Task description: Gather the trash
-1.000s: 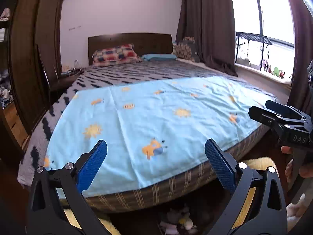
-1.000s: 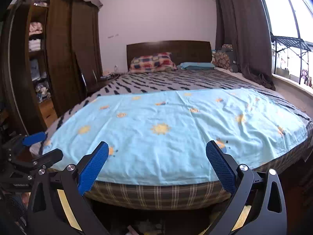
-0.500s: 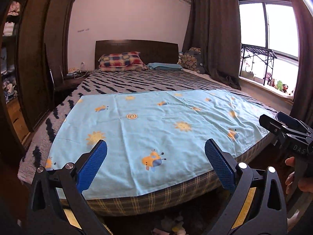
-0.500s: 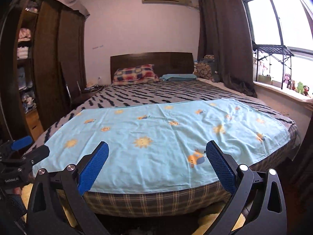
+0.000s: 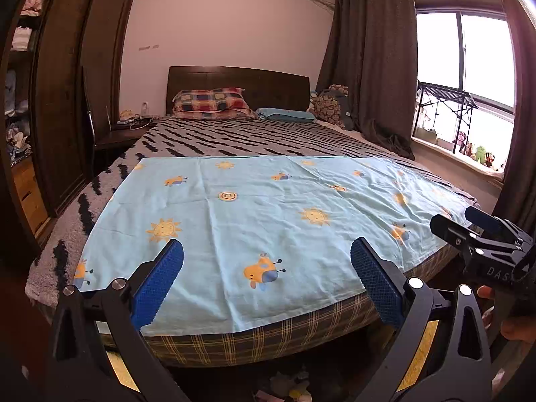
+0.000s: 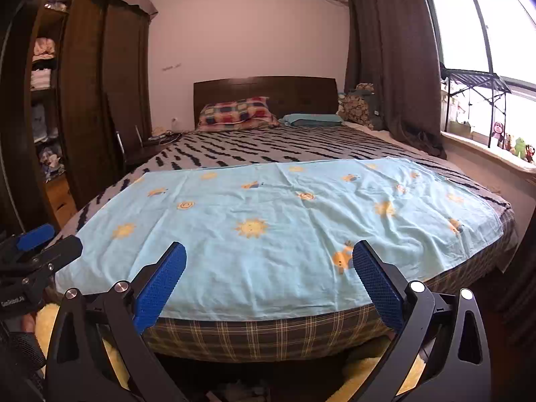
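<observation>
Nearest, the left gripper (image 5: 267, 274) has its 2 blue-padded fingers (image 5: 157, 283) spread wide with nothing between them, raised in front of the foot of the bed (image 5: 254, 338); the right gripper (image 6: 269, 276) is likewise released and empty, held beside it. Each shows at the edge of the other's view, with part of a hand (image 5: 512, 326) on the right one's handle. On the floor below the bed's near edge lies a small heap of crumpled, pale bits (image 5: 291, 388), possibly the trash, though it is too dim to tell; yellow fluffy material (image 6: 375, 373) lies there too. A light blue sheet (image 5: 268, 221) printed with suns covers the near half of the mattress. Farther off are a black-and-grey striped blanket (image 5: 241, 135), a checked pillow (image 5: 212, 100) and a dark headboard (image 5: 268, 85). A wardrobe (image 6: 87, 100) stands left, curtains (image 6: 385, 50) and a window (image 6: 482, 33) right.
</observation>
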Motion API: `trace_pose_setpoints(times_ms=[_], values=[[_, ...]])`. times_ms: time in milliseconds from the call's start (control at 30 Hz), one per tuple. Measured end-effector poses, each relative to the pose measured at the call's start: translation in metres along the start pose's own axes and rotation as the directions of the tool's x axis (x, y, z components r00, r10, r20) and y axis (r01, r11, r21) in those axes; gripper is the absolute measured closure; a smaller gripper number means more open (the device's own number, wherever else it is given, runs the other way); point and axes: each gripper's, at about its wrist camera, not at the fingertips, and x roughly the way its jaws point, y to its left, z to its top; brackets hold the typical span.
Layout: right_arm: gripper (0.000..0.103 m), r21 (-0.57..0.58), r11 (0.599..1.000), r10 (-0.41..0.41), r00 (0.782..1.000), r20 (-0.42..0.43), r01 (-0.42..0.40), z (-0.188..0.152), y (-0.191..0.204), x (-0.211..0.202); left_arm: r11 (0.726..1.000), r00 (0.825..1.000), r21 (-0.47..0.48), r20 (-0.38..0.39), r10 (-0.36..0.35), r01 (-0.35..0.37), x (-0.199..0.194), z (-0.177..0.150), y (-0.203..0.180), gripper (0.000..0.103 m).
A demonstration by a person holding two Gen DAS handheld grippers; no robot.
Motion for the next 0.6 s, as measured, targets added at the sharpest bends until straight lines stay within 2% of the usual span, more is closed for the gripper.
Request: trace_pose_setpoints(times_ms=[600], values=[[0.003, 0.002, 1.0, 0.021, 1.0, 0.016, -0.021, 0.0052, 0.0014, -0.0037, 1.0, 0.999, 0.006, 0.033, -0.006, 0.005, -0.0099, 0.0048, -0.0009, 0.008]])
